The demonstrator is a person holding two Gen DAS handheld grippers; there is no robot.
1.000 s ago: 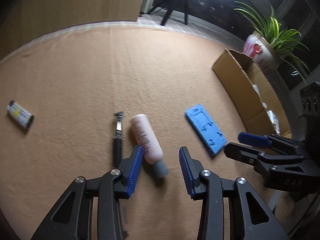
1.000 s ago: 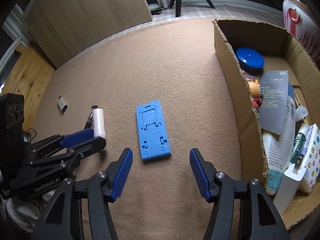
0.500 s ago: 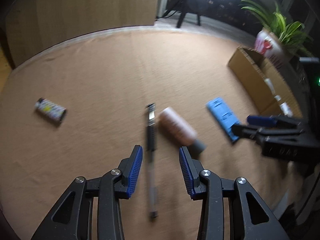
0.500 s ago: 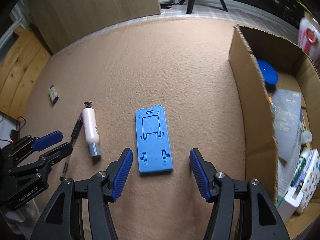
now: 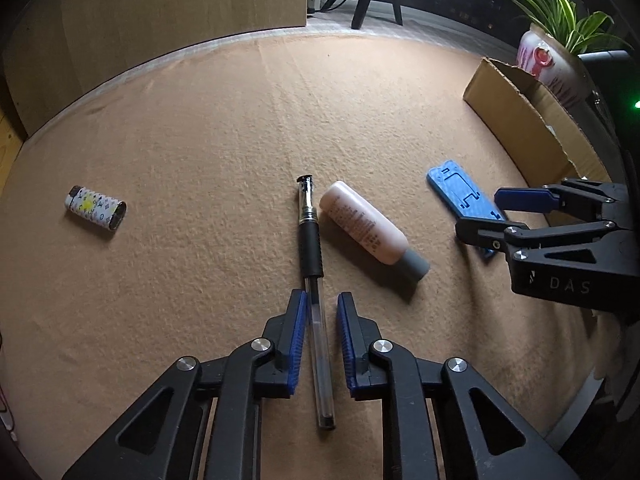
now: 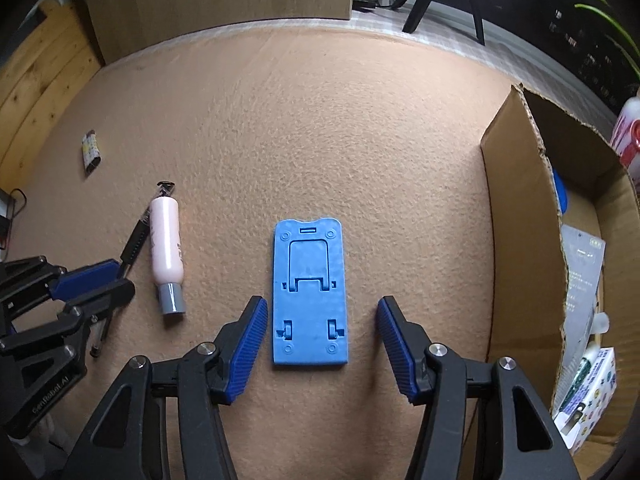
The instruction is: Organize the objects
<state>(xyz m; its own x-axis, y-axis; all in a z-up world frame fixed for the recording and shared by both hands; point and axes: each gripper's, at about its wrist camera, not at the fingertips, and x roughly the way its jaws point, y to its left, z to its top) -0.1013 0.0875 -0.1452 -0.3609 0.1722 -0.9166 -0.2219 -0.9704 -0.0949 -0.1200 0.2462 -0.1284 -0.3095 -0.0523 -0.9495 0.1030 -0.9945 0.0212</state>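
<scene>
A black and clear pen (image 5: 310, 248) lies on the tan felt table. My left gripper (image 5: 322, 304) straddles its clear barrel with the jaws narrowed, a small gap still on each side. A pink bottle (image 5: 370, 228) with a grey cap lies just right of the pen. A blue phone stand (image 6: 310, 292) lies flat, and my right gripper (image 6: 322, 312) is open with its near end between the fingers. The right gripper also shows in the left wrist view (image 5: 486, 216), over the stand (image 5: 460, 192). The left gripper shows in the right wrist view (image 6: 116, 276).
An open cardboard box (image 6: 516, 220) at the right holds several items. A patterned lighter (image 5: 96, 213) lies at the far left, also seen in the right wrist view (image 6: 91, 153). A potted plant (image 5: 548, 60) stands behind the box. A wooden board (image 5: 160, 12) stands past the table's far edge.
My left gripper moved left from the bottle to the pen and narrowed its jaws around the barrel. My right gripper advanced until the blue stand's near end sits between its fingers.
</scene>
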